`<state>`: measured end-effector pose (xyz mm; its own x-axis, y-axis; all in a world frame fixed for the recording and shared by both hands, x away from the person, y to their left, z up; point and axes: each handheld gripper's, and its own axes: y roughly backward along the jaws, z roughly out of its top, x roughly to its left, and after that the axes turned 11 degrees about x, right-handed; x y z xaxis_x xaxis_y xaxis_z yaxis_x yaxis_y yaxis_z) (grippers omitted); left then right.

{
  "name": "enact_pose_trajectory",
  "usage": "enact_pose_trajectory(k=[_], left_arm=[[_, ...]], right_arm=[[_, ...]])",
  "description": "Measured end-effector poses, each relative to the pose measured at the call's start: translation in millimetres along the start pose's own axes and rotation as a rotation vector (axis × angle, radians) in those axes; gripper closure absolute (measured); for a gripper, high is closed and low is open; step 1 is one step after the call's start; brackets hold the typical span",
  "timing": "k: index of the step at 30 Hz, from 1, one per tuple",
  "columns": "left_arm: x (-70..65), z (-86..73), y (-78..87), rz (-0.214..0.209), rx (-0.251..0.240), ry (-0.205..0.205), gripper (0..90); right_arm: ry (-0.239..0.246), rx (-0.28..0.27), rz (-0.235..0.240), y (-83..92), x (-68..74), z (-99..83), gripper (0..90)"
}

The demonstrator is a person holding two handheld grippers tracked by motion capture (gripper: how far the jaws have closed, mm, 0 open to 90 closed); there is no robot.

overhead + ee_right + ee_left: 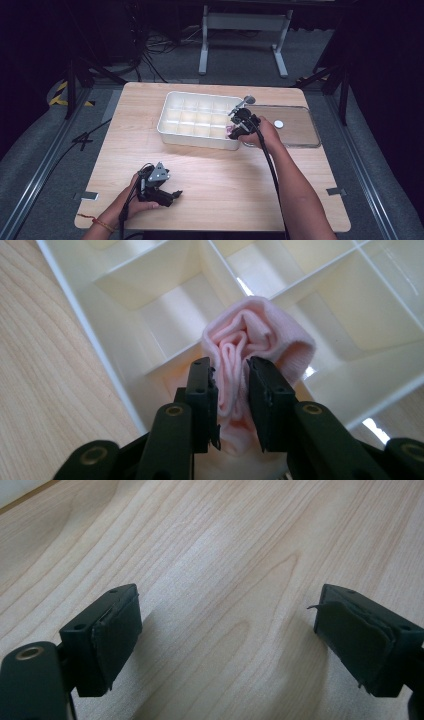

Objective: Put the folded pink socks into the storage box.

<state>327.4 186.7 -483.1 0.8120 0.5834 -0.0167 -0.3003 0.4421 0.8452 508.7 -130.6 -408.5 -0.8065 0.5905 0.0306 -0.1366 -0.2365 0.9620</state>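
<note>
Gripping one pink cloth (252,340), right tongs (232,370)

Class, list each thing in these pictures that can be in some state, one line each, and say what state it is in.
Left tool: open, nothing between its jaws, resting near the wooden table.
Right tool: shut on the pink rolled cloth.
Pink rolled cloth: bunched, pinched by the jaws, in a near-corner compartment.
White divided tray: uncovered, its other compartments look empty.
Clear lid: off, flat beside the tray.
</note>
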Motion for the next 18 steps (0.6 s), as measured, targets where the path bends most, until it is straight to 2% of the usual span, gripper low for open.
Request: enact_pose_trajectory(k=[5, 15, 18], left_arm=[[0.0, 0.0, -0.2, 0.001, -0.001, 0.000, 12.0], [-0.5, 0.4, -0.3, 0.006, 0.002, 0.005, 11.8], [-0.4, 0.5, -0.4, 0.006, 0.002, 0.005, 11.8]], right_arm=[[-0.009, -0.055, -0.003, 12.5, 0.2, -7.4, 67.9], [0.026, -0.112, -0.028, 29.8, 5.5, -20.9, 67.2], [0.032, -0.130, -0.051, 35.1, 7.6, -24.8, 66.2]])
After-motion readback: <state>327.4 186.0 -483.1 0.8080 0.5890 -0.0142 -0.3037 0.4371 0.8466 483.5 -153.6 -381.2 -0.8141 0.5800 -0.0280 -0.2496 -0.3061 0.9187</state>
